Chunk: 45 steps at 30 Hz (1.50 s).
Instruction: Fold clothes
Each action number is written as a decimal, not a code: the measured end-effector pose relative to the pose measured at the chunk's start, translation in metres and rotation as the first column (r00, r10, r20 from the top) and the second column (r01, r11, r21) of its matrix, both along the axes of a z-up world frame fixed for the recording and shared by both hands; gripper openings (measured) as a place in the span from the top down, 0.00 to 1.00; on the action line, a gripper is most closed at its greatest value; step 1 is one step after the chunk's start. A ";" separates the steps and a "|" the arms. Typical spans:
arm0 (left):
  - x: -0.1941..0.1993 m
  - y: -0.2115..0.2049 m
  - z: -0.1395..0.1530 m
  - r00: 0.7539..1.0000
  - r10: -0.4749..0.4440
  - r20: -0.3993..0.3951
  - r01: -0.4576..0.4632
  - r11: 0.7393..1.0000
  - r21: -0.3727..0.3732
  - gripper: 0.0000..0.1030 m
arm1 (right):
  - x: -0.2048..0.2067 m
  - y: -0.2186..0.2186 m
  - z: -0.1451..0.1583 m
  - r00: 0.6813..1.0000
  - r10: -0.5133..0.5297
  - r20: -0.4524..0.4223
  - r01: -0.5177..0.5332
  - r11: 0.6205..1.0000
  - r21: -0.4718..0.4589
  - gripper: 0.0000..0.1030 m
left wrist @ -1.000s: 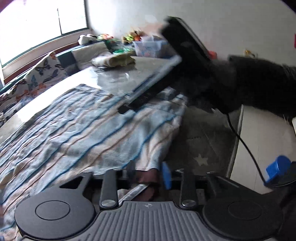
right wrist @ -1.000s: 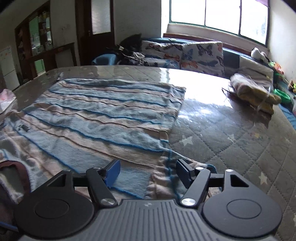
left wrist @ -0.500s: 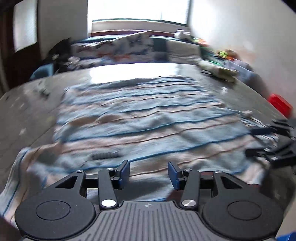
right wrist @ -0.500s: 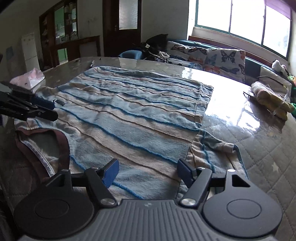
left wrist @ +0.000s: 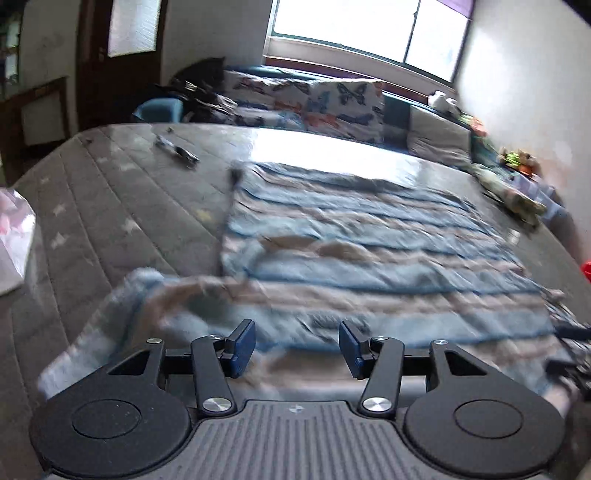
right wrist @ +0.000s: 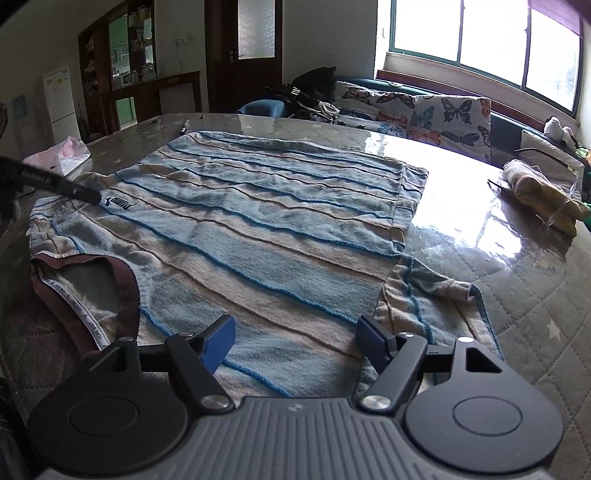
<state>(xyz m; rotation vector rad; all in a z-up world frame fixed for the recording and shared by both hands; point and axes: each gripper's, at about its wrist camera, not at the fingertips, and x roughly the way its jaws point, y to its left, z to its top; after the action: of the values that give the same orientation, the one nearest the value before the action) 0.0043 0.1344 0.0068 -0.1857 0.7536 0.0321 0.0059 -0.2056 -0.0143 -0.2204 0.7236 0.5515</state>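
Across the grey quilted tabletop, under its glossy clear cover, a blue-and-beige striped shirt lies spread flat, taking up most of the near and middle part of the surface. From the right wrist camera, its maroon-trimmed collar sits near left, a small dark logo is printed just beyond it, and one sleeve fans out to the near right, a little rumpled. The right gripper hangs low over the near edge of the shirt with its blue-padded fingers spread wide and nothing between them. At the left edge of that view the dark tip of the left gripper reaches in just beside the logo. The left wrist camera is blurred, but it shows the left gripper's own fingers parted as well, empty, poised above the shirt's near edge, with the other sleeve bunched to the near left. On the far right of the table rests a folded yellowish bundle; a pink plastic bag sits at the far left, and a pen lies beyond the shirt's far edge. Behind the table runs a bench with butterfly-print cushions under a wide window.
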 end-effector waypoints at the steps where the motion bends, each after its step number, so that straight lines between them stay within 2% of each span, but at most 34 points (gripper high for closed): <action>1: 0.005 0.005 -0.001 1.000 0.029 -0.005 -0.029 1.000 0.004 0.48 | 0.000 0.000 0.000 1.000 -0.001 0.000 0.001 1.000 0.001 0.27; 7: 0.007 0.028 -0.002 0.989 0.148 0.010 -0.148 0.988 -0.039 0.49 | 0.000 -0.001 -0.001 1.000 0.003 0.002 -0.003 1.000 0.006 0.26; 11: 0.000 0.028 0.005 0.986 0.164 0.044 -0.164 0.986 -0.001 0.49 | 0.001 -0.001 -0.001 1.000 0.003 0.001 -0.003 1.000 0.009 0.26; 14: 0.003 0.036 0.000 0.981 0.194 0.011 -0.194 0.981 0.015 0.49 | 0.000 -0.002 -0.001 1.000 0.002 0.003 -0.002 1.000 0.011 0.26; 20: -0.008 0.038 0.002 0.980 0.199 0.007 -0.199 0.978 0.067 0.47 | -0.001 -0.001 -0.001 1.000 -0.002 0.008 0.002 1.000 0.012 0.26; 24: -0.028 0.025 0.000 0.989 0.149 0.000 -0.148 0.981 0.128 0.38 | -0.002 -0.001 -0.001 1.000 -0.004 0.010 0.004 1.000 0.010 0.26; 26: -0.038 0.019 -0.003 0.992 0.125 -0.017 -0.121 0.981 0.152 0.38 | -0.002 0.000 -0.001 1.000 0.000 0.010 0.000 1.000 0.007 0.26; 29: -0.054 0.009 -0.007 0.995 0.100 -0.015 -0.095 0.971 0.222 0.36 | -0.002 -0.001 0.000 1.000 0.004 0.010 -0.005 1.000 0.005 0.26; 31: -0.062 0.003 -0.008 0.997 0.081 -0.005 -0.076 0.957 0.280 0.30 | -0.003 -0.001 0.000 1.000 0.008 0.012 -0.008 1.000 0.003 0.26; 33: -0.068 0.001 -0.009 0.997 0.082 -0.009 -0.075 0.946 0.316 0.29 | -0.003 -0.001 -0.001 1.000 0.012 0.012 -0.012 1.000 0.003 0.26; 36: -0.073 0.006 -0.006 0.994 0.106 -0.024 -0.093 0.948 0.305 0.29 | -0.003 -0.002 -0.001 1.000 0.013 0.014 -0.013 1.000 0.003 0.26; 39: -0.075 0.011 -0.002 0.991 0.134 -0.004 -0.128 0.951 0.283 0.29 | -0.003 -0.002 0.000 1.000 0.011 0.014 -0.012 1.000 0.006 0.25; 45: -0.066 0.016 -0.003 0.990 0.138 -0.020 -0.127 0.955 0.268 0.30 | -0.003 -0.003 0.000 1.000 0.014 0.014 -0.014 1.000 0.007 0.25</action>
<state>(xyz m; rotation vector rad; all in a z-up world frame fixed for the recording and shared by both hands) -0.0613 0.1505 0.0041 0.0216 0.7660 0.2644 0.0032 -0.2085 -0.0148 -0.2220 0.7072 0.5651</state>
